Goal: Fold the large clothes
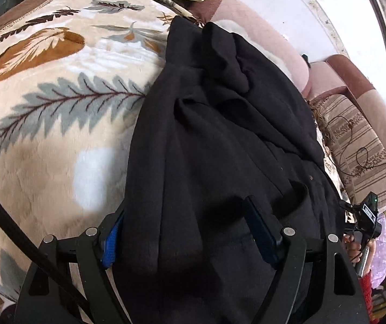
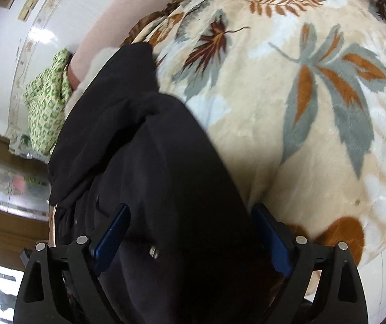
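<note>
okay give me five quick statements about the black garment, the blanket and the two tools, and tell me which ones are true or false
1. The black garment lies on a leaf-patterned blanket. True.
2. The left tool has its fingers wide apart with black cloth between them. True.
3. The garment is white with stripes. False: it is plain black.
4. The right tool hovers over bare blanket with no cloth near it. False: black fabric fills the gap between its open fingers.
5. A green-and-white patterned cloth sits beyond the far end of the garment. True.
</note>
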Action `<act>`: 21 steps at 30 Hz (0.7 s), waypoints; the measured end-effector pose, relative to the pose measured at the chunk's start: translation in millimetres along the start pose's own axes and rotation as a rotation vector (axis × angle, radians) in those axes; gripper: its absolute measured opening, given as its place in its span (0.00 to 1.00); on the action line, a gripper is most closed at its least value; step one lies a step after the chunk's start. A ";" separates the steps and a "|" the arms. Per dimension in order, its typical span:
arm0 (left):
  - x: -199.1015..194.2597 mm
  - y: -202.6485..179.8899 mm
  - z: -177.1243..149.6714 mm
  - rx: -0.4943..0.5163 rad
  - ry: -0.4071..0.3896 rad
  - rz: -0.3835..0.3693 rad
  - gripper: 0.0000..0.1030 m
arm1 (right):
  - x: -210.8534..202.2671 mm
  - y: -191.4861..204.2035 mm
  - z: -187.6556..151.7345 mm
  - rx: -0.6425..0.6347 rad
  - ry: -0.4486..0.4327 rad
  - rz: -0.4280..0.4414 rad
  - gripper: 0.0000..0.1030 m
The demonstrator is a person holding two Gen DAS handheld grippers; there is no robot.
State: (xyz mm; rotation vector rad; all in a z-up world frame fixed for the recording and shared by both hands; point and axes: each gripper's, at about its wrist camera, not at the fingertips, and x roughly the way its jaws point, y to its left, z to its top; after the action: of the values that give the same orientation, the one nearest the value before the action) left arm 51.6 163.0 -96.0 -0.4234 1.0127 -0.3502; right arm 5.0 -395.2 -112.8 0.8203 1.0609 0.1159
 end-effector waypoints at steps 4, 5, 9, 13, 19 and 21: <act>-7.2 -1.8 -17.4 0.021 -0.004 -0.010 0.73 | 3.8 5.3 -21.8 -0.007 0.066 0.075 0.91; -7.9 -2.2 -22.1 0.022 0.000 -0.011 0.72 | 3.6 8.9 -28.8 -0.027 0.068 0.066 0.91; -12.7 -5.5 -42.4 0.042 0.008 -0.021 0.71 | -3.8 25.3 -52.4 -0.107 0.047 0.023 0.91; -10.8 -12.9 -50.5 0.062 -0.001 0.012 0.71 | -7.1 39.3 -72.1 -0.189 0.031 -0.037 0.90; -15.3 -21.8 -53.2 0.035 -0.023 0.110 0.33 | -2.5 49.9 -82.4 -0.272 -0.011 -0.172 0.54; -25.4 -26.6 -53.3 0.032 -0.043 0.126 0.19 | -8.7 53.0 -82.4 -0.284 -0.026 -0.169 0.39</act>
State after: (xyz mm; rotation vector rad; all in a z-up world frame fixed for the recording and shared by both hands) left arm -9.4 142.5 -88.8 -0.3352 0.9854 -0.2427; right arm -50.8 -317.2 -90.9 0.4731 1.0560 0.1099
